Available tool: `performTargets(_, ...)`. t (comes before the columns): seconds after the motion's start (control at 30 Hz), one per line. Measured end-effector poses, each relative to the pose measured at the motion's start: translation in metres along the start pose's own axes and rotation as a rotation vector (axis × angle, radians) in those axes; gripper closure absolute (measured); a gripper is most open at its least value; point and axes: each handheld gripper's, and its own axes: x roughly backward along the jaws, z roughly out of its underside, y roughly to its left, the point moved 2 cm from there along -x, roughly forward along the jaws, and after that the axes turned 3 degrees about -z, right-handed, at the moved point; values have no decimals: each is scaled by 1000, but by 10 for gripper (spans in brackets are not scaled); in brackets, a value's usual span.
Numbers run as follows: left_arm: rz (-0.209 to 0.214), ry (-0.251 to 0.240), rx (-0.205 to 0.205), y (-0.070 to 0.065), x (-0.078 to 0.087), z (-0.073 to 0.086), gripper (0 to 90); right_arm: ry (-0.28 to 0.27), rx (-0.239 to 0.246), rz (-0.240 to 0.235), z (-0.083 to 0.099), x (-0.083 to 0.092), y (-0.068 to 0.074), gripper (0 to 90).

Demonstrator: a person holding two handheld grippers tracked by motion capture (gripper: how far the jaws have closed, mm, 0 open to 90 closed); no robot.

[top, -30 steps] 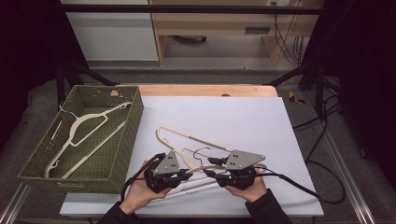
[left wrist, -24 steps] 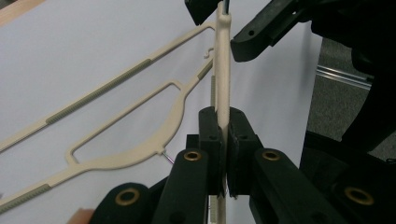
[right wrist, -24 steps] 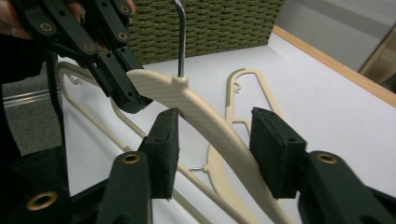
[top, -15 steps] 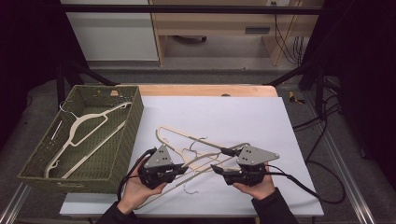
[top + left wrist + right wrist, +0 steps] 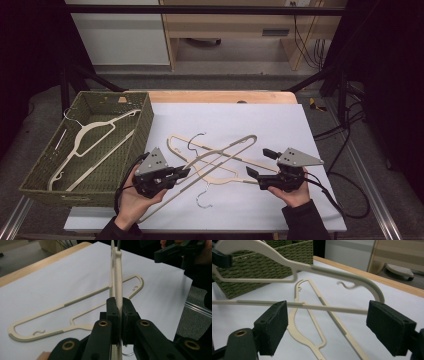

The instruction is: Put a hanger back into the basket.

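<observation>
My left gripper [image 5: 183, 173] [image 5: 119, 303] is shut on a cream plastic hanger [image 5: 227, 151] [image 5: 117, 275] and holds it tilted above the white board. A second cream hanger [image 5: 176, 144] [image 5: 82, 298] [image 5: 310, 315] lies flat on the board beneath it. My right gripper [image 5: 258, 163] [image 5: 328, 315] stands to the right with its jaws wide apart; they have just been opening. In the right gripper view the raised hanger [image 5: 332, 271] has its thin bar crossing level with the pads, and neither pad presses on it.
A green woven basket [image 5: 144, 120] [image 5: 262, 262] sits at the left edge of the white board [image 5: 280, 125], with another cream hanger [image 5: 95, 131] lying inside it. A wooden table edge [image 5: 220, 96] runs behind the board. A black cable [image 5: 345, 200] trails off to the right.
The right gripper's jaws opened off the hanger and that hand moved to the right. The left gripper rose a little with the hanger, which now tilts upward.
</observation>
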Motion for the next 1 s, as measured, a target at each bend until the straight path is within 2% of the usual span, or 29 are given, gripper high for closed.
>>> performTargets(0.2, 2, -57, 2, 5, 26, -11, 868, -13, -18, 38, 1, 8, -7, 153)
performTargets(0.43, -28, -77, 8, 22, 53, -25, 867, -20, -36, 50, 1, 12, -12, 116)
performTargets(0.8, -46, -91, 56, 71, 91, -41, 867, -32, -56, 84, 2, 17, -17, 70)
performTargets(1.0, -86, -78, 66, 98, 109, -44, 867, -29, -67, 90, 2, 18, -18, 65)
